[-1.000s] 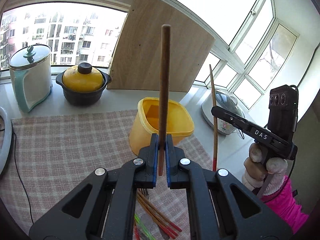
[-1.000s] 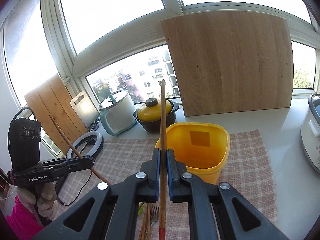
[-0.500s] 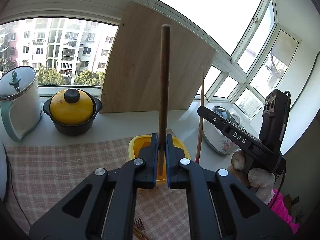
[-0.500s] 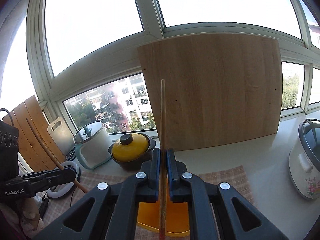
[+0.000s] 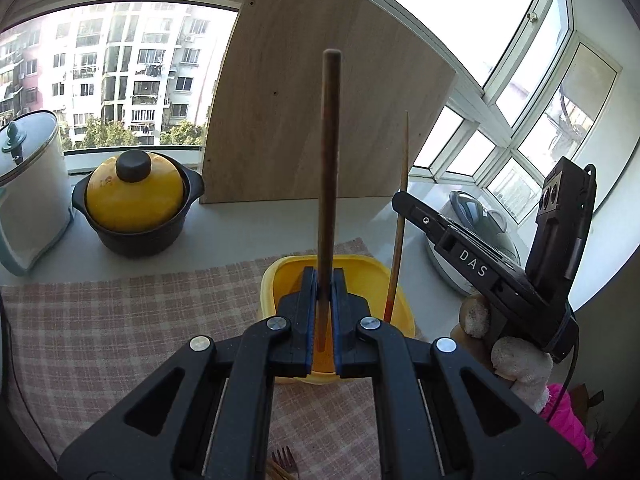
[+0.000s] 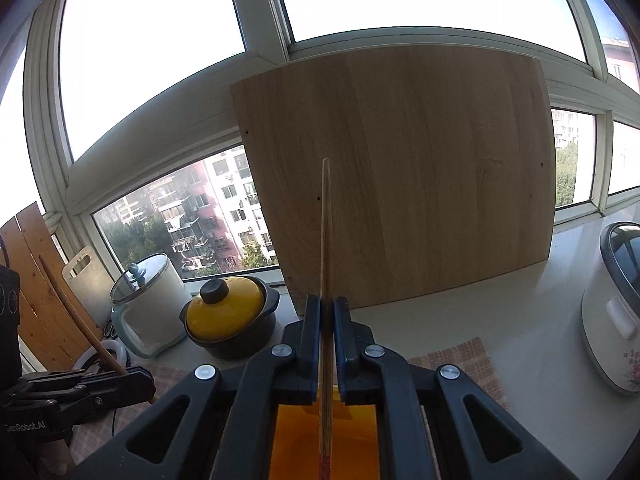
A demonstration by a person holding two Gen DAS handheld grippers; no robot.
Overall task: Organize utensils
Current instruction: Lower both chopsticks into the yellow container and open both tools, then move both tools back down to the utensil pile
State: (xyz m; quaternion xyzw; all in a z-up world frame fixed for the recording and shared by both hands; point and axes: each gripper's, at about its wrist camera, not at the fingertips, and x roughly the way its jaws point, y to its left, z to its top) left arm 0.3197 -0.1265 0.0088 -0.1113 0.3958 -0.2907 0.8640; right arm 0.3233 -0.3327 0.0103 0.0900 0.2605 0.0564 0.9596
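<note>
My left gripper (image 5: 323, 280) is shut on a dark brown wooden stick (image 5: 329, 168) that stands upright, just above the yellow plastic bin (image 5: 362, 270). My right gripper (image 6: 327, 312) is shut on a thin light chopstick (image 6: 325, 232) with a red lower tip, held upright directly over the bin's yellow inside (image 6: 296, 432). In the left wrist view the right gripper (image 5: 404, 204) and its chopstick (image 5: 400, 216) stand at the bin's right rim. In the right wrist view the left gripper (image 6: 148, 386) with its stick (image 6: 76, 320) sits at the lower left.
A checked cloth (image 5: 120, 320) covers the counter. A yellow-lidded black pot (image 5: 136, 204) and a white kettle (image 5: 28, 196) stand at the back left, a large wooden board (image 6: 400, 176) leans on the window, a rice cooker (image 6: 612, 312) sits right. Loose utensils (image 5: 282, 464) lie near.
Both grippers have come forward over the yellow bin, each still holding its stick upright. The right chopstick's lower end now hangs over the bin's inside.
</note>
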